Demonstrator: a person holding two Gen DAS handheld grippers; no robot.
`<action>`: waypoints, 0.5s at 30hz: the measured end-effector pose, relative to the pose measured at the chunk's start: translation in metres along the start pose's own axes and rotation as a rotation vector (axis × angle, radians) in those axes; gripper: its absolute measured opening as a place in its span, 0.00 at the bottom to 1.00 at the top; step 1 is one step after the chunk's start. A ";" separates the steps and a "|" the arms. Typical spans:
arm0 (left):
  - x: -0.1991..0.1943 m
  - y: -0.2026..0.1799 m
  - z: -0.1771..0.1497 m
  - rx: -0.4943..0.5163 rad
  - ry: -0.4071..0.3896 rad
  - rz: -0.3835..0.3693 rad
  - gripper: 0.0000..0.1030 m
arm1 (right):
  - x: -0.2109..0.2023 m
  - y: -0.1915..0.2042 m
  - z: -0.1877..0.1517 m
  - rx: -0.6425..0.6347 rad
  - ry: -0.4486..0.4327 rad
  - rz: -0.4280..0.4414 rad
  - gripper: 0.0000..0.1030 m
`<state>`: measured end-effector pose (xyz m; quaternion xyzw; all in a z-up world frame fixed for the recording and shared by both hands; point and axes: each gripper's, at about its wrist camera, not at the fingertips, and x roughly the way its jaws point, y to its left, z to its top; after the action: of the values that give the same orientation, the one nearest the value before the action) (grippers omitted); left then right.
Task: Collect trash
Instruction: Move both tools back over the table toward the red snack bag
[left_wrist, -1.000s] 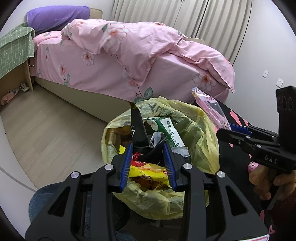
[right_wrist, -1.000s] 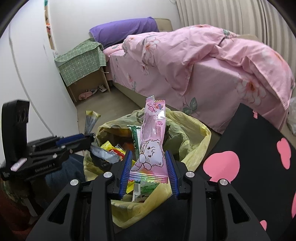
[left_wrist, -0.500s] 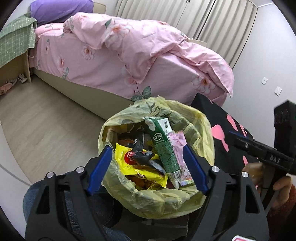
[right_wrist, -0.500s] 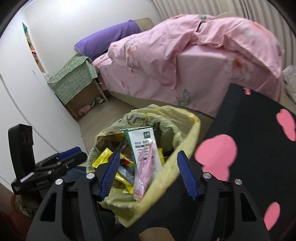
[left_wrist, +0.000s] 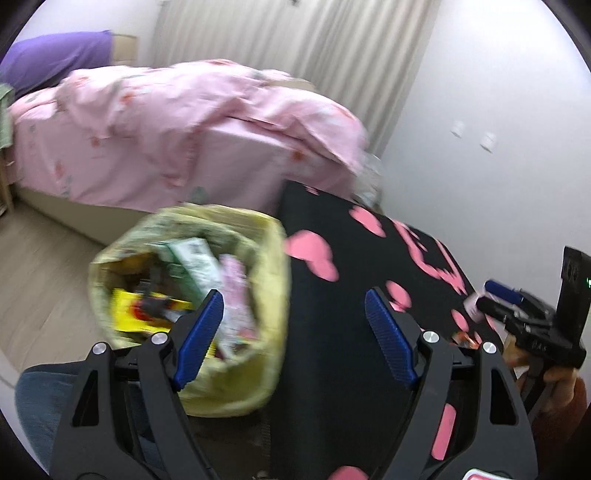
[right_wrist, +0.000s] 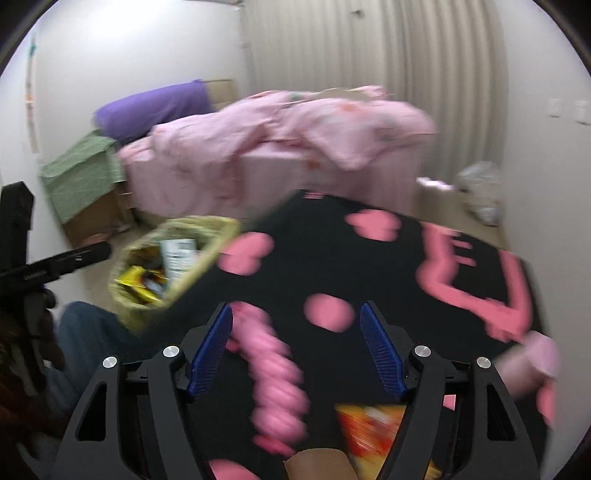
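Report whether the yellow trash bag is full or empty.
Nearly full: the yellow trash bag holds wrappers piled almost to its rim.

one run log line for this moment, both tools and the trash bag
left tool: open, empty | right tool: open, empty | yellow trash bag: holds wrappers | orange wrapper: on black mat

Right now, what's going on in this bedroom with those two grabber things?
A person is collecting trash with a handheld gripper in each hand. Both the left gripper and right gripper are open and empty, their jaws having just been opening. The wrappers already lie in the yellow trash bag beside the bed. The grippers now point over the black table with pink shapes, where an orange snack wrapper lies near the right gripper, not yet picked up.
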<state>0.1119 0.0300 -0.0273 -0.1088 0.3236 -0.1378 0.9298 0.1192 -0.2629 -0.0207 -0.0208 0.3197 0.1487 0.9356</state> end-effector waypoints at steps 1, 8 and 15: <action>0.003 -0.012 -0.002 0.021 0.014 -0.021 0.73 | -0.011 -0.014 -0.007 0.020 0.001 -0.027 0.67; 0.032 -0.083 -0.034 0.085 0.168 -0.217 0.73 | -0.047 -0.079 -0.061 0.156 0.076 -0.122 0.67; 0.039 -0.125 -0.070 0.194 0.294 -0.302 0.73 | -0.061 -0.096 -0.117 0.242 0.067 -0.064 0.67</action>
<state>0.0740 -0.1084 -0.0671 -0.0450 0.4210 -0.3200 0.8476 0.0315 -0.3864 -0.0823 0.0770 0.3656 0.0782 0.9243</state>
